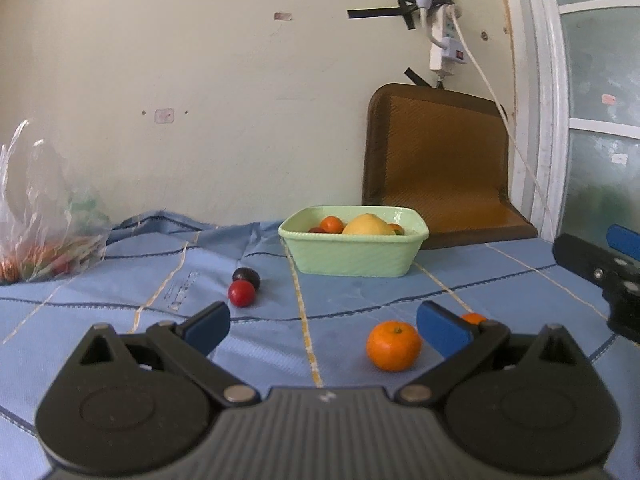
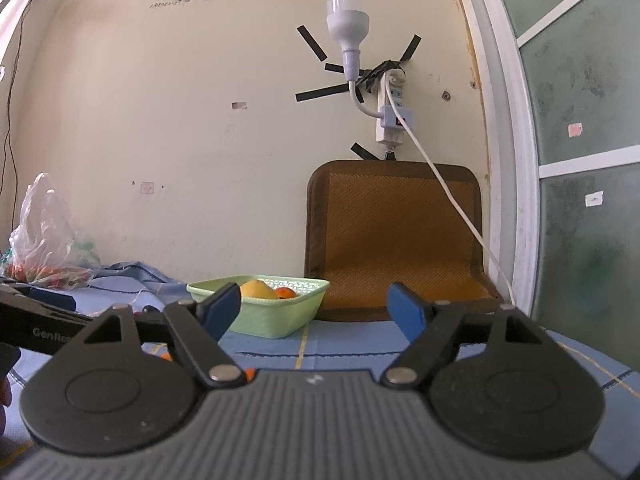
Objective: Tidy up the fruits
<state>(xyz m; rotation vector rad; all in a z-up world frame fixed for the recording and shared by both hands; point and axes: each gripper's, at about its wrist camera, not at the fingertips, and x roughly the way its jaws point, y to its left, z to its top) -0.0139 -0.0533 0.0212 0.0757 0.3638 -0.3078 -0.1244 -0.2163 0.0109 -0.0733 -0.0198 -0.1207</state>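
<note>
We see the fruits in two groups: a light green basket (image 1: 352,252) with ribbed walls holds a large yellow fruit (image 1: 368,225) and several small orange ones (image 1: 332,224), and it stands toward the far edge of the blue cloth (image 1: 120,280) that covers the table. Loose fruit lies on the cloth nearer to us: a round mandarin (image 1: 394,345) with a green stem spot, smooth and bright orange, lies just beside the right fingertip of the left gripper (image 1: 323,326); a second small orange fruit (image 1: 473,317) shows partly behind that fingertip. A glossy red fruit (image 1: 241,293) touches a dark purple one (image 1: 247,277), both left of the basket. Our left gripper stands wide and holds nothing. Our right gripper (image 2: 316,310) likewise stands wide and empty, aimed at the basket. A clear plastic bag (image 1: 40,216) with mixed contents sits at the far left edge of the cloth. A brown mat (image 1: 436,160) leans against the wall behind the basket, below a power strip (image 1: 444,46) and bulb (image 2: 347,28).
</note>
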